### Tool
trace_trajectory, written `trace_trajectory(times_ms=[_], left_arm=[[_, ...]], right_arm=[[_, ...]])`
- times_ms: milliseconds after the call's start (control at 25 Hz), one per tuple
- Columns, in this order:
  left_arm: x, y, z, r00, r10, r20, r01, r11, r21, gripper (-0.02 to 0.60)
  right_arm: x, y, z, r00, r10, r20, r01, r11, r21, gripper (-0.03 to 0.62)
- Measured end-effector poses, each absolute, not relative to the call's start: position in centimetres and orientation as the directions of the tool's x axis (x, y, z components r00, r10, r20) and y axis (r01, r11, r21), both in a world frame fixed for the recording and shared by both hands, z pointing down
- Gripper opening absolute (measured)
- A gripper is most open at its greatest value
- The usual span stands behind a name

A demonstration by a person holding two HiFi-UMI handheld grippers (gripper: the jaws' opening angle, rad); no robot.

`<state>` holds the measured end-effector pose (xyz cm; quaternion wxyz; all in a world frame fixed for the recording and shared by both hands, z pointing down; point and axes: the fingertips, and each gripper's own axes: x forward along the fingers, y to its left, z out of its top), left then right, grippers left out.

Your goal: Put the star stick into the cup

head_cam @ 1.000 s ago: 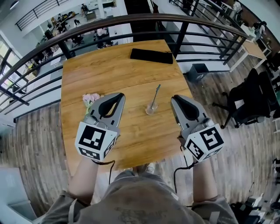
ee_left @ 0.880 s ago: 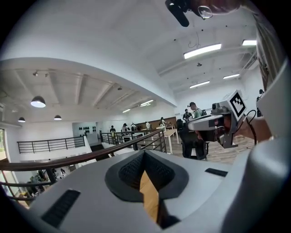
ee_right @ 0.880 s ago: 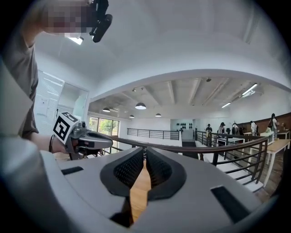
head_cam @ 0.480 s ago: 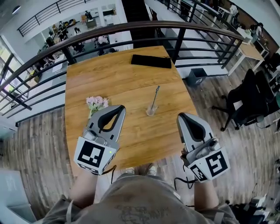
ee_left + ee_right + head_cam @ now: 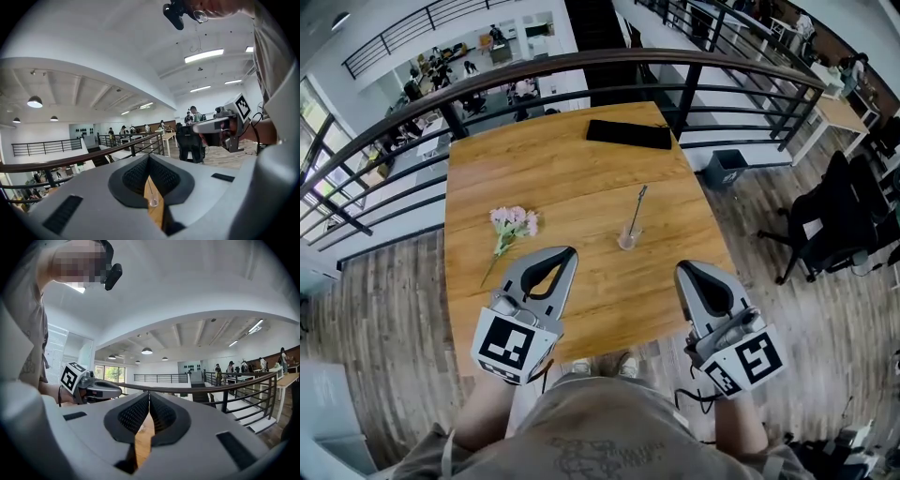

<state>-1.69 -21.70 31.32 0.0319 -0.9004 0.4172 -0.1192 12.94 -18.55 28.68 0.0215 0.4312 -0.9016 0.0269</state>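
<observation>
- The star stick (image 5: 636,208) is seated in the cup (image 5: 627,240). Its lower end is inside, its shaft is leaned on the rim, and its top is tilted away from the fingers. The task is judged complete.
- The cup is stood upright on the counter (image 5: 544,159), ahead of both grippers and between them. It is approx. midway and touched by neither.
- L gripper (image 5: 565,253): its fingers (image 5: 136,176) are closed tip to tip w/ nothing gripped. In the left gripper view the cup is seen through the slot below the tips, well ahead and not between the pads.
- R gripper (image 5: 683,270): its fingers (image 5: 133,414) are closed and empty. Only counter wood is seen through the slot.
- Both grippers are held by the counter's near edge, pointed approx. level. This stand-off is judged to keep the cup and stick from being knocked.
- The flowers (image 5: 512,222) are laid flat ahead of the L fingers, to the left. A black flat item (image 5: 629,134) is set at the far edge, well beyond the cup. Neither belongs to the task.
- Caution: a small cup w/ a leaning stick is judged easily tipped, so contact is to be avoided.
</observation>
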Motion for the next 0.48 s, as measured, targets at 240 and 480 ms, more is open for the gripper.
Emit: trace_trajectory(times_ms=[240, 480], left_arm=[[-1.87, -21.82, 31.12, 0.616, -0.763, 0.195, -0.748, -0.645, -0.16, 0.015], [-1.86, -21.8, 30.91, 0.616, -0.765, 0.189, -0.75, -0.643, -0.156, 0.015]], right_arm=[[12.79, -18.73, 28.41, -0.635, -0.77, 0.063, -0.772, 0.636, -0.007, 0.034], [12.77, -18.77, 28.46, -0.633, -0.772, 0.064, -0.774, 0.634, -0.009, 0.034]])
